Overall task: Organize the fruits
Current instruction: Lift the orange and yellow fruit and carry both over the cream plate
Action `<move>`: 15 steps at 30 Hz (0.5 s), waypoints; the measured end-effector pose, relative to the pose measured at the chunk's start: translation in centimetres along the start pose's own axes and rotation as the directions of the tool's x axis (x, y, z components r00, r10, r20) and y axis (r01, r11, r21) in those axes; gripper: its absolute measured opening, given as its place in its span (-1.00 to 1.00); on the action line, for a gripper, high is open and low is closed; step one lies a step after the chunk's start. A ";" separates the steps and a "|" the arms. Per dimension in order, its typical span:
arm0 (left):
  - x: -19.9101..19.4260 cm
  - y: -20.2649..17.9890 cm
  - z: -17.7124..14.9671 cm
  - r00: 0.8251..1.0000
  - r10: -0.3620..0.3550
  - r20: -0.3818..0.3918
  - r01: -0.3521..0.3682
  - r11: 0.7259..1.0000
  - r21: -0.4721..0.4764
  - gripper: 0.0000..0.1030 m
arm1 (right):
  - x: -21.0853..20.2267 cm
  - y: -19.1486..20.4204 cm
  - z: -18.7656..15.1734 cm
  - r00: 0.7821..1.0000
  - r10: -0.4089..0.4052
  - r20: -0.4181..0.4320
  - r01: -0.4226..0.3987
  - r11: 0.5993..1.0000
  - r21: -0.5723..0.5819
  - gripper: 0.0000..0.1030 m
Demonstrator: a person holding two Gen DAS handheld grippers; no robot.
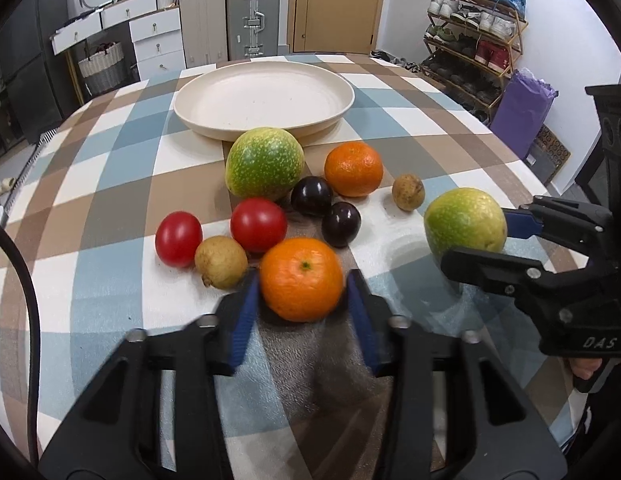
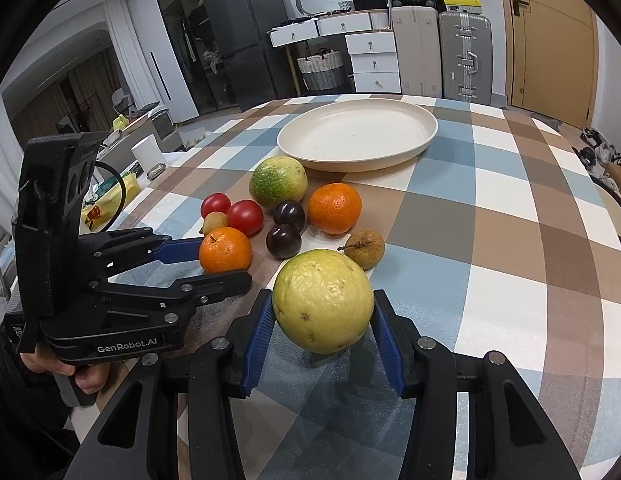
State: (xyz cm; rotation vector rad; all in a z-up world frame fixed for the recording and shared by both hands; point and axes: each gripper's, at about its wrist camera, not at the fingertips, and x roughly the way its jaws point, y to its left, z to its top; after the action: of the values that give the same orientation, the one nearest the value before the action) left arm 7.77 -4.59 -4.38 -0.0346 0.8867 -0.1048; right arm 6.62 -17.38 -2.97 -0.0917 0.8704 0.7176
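Observation:
My left gripper is shut on an orange at the near edge of the fruit cluster; it also shows in the right wrist view. My right gripper is shut on a yellow-green guava, which shows in the left wrist view too. On the checkered cloth lie a big green guava, a second orange, two tomatoes, two dark plums and two small brown fruits. A cream plate stands empty behind them.
The table has a checkered cloth. Behind it stand suitcases, white drawers and a shoe rack. A purple bag is on the floor at right.

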 end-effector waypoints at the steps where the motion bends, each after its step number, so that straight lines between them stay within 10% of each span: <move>1: 0.0 0.0 0.0 1.000 -0.007 0.002 0.007 1.000 0.000 -0.28 | 0.0 0.0 0.0 1.000 0.001 0.001 -0.001 1.000 0.000 -0.04; 15: -2.7 1.2 0.6 0.994 -0.052 0.101 0.054 0.998 -0.025 -0.29 | -0.8 -0.4 0.6 0.998 -0.004 0.061 0.004 1.000 0.006 -0.04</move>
State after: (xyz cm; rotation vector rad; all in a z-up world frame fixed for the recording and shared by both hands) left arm 6.58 -3.16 -1.99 -0.0888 0.7873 -0.1391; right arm 6.91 -17.86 -2.05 -0.0657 0.8137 0.7106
